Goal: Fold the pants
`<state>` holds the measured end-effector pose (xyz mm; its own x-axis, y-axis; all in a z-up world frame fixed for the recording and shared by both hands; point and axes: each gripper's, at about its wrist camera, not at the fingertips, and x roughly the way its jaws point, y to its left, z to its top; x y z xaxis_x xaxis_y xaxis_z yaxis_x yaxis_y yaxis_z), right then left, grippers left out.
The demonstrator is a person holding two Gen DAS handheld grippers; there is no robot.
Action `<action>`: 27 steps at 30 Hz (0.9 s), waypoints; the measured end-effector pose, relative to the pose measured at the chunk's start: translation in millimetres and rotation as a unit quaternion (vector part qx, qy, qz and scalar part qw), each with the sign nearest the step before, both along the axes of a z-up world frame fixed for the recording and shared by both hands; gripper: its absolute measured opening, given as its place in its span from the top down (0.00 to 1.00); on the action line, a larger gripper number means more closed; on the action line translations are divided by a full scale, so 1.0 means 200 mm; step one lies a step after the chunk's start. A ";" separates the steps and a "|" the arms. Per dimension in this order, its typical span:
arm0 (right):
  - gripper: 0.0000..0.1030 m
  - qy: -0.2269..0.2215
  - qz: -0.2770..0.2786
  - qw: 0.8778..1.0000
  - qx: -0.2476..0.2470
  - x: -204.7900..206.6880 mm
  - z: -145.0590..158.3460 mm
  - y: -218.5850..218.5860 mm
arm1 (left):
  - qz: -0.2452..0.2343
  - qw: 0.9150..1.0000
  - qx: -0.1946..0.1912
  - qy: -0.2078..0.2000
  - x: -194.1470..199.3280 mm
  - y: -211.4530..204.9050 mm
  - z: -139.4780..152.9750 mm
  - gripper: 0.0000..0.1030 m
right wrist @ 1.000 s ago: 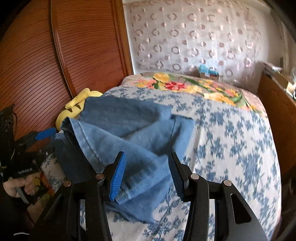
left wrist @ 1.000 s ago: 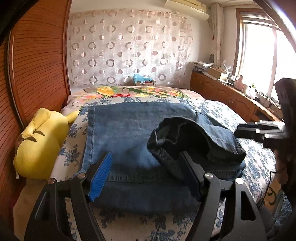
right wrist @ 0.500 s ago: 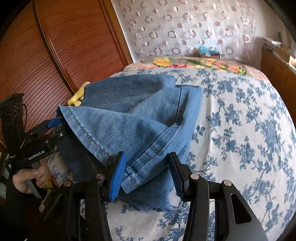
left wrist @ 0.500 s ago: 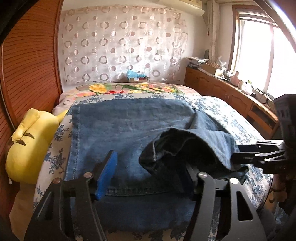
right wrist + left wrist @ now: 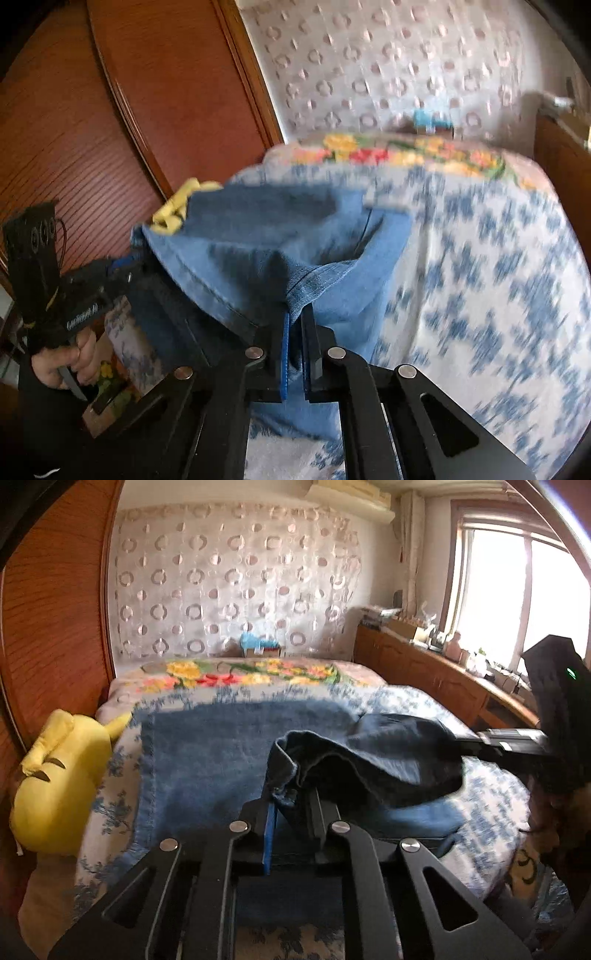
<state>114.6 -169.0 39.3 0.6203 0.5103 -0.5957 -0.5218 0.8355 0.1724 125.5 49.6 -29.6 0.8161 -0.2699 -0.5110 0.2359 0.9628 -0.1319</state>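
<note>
Blue denim pants [image 5: 221, 753] lie across the flowered bed, and they also show in the right wrist view [image 5: 266, 254]. My left gripper [image 5: 290, 805] is shut on a dark folded edge of the pants and holds it above the flat part. My right gripper [image 5: 295, 332] is shut on the opposite edge of the same raised fold. The right gripper shows at the right of the left wrist view [image 5: 517, 742]. The left gripper shows at the left of the right wrist view [image 5: 99, 280]. The raised cloth hangs between them.
A yellow plush toy [image 5: 59, 775] lies at the bed's left edge by the wooden wardrobe [image 5: 48, 627]. A wooden counter with clutter [image 5: 443, 664] runs under the window on the right. A blue item [image 5: 255, 642] sits at the bed's head by the curtain.
Both grippers have closed on the pants' raised edge, where they stood open before. The fold is lifted higher and stretched between them.
</note>
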 end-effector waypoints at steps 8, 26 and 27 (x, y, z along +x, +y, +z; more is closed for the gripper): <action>0.96 -0.083 0.018 0.996 -0.014 0.02 0.37 0.13 | 0.006 0.999 -0.005 -0.043 -0.17 0.06 0.20 0.87; 0.96 -0.029 0.064 0.995 -0.076 0.50 0.18 0.83 | 0.050 0.998 -0.020 0.038 -0.15 0.26 -0.13 0.87; 0.96 -0.024 0.062 0.995 -0.079 0.52 0.18 0.86 | 0.051 0.998 -0.021 0.044 -0.14 0.27 -0.15 0.87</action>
